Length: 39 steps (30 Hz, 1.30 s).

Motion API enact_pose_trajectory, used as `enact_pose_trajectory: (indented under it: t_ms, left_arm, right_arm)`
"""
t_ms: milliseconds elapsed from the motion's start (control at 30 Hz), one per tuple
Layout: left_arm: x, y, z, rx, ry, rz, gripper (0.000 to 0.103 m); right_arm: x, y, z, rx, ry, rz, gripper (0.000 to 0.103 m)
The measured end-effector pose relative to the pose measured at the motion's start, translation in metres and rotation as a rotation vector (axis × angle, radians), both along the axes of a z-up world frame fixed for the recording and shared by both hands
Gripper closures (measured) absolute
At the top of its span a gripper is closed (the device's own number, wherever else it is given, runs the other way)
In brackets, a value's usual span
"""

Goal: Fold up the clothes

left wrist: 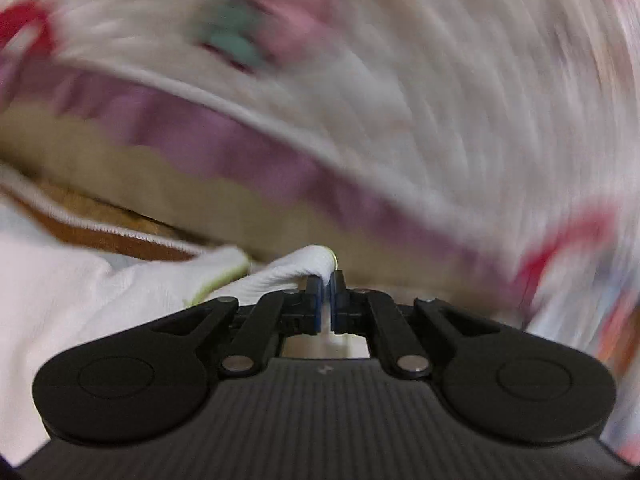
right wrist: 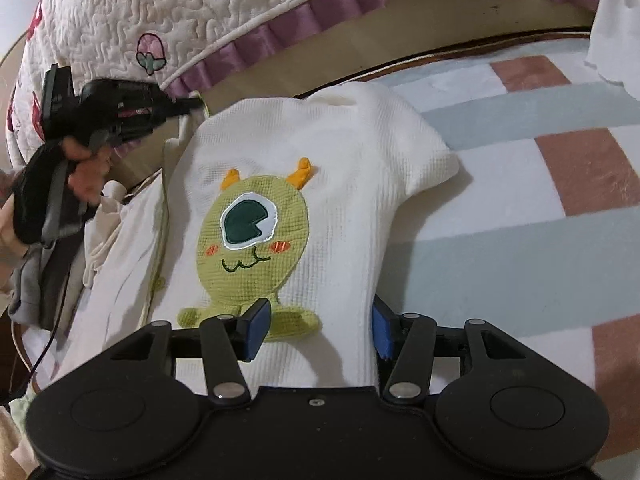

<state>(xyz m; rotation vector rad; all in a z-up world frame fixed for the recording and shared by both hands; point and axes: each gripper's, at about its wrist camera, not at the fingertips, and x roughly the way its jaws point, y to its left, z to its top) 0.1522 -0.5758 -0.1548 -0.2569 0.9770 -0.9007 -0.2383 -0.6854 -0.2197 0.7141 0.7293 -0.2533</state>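
A cream waffle-knit shirt (right wrist: 340, 160) with a green one-eyed monster patch (right wrist: 252, 240) lies on the striped blanket (right wrist: 520, 184). My right gripper (right wrist: 320, 332) is open just above the shirt's lower hem, its blue pads (right wrist: 258, 330) straddling the fabric without holding it. In the left wrist view my left gripper (left wrist: 329, 288) is shut on a pinched fold of the white shirt (left wrist: 296, 268), at an edge with yellow-green trim. The right wrist view shows the left gripper (right wrist: 192, 106) at the shirt's upper left corner, held by a hand (right wrist: 86, 176). The left view is heavily blurred.
A quilted white bedspread (right wrist: 160, 12) with pink and red motifs and a purple ruffle hangs behind the shirt. More pale clothes (right wrist: 116, 248) and a grey garment (right wrist: 28, 280) pile up at the left. The blanket's pink and blue stripes stretch out to the right.
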Motion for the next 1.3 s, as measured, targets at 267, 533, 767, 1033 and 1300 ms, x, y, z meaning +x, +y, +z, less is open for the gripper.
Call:
enact_pose_trajectory:
  t_ms: [267, 533, 767, 1033, 1300]
  left_arm:
    - [0.026, 0.046, -0.030, -0.074, 0.201, 0.092, 0.078]
    - [0.002, 0.012, -0.053, 0.041, 0.149, -0.056, 0.058]
    - [-0.010, -0.028, -0.061, 0.100, 0.115, -0.110, 0.100]
    - [0.053, 0.014, 0.003, -0.244, 0.186, 0.162, 0.098]
    - [0.028, 0.046, -0.002, -0.173, 0.150, 0.036, 0.054]
  right_arm:
    - [0.008, 0.013, 0.008, -0.078, 0.055, 0.054, 0.045]
    - [0.018, 0.012, 0.011, -0.081, 0.078, 0.036, 0.044]
    - [0.033, 0.014, 0.013, -0.090, 0.104, -0.001, 0.039]
    - [0.034, 0.023, 0.014, -0.140, 0.111, 0.013, 0.037]
    - [0.034, 0.024, 0.014, -0.133, 0.104, -0.006, 0.035]
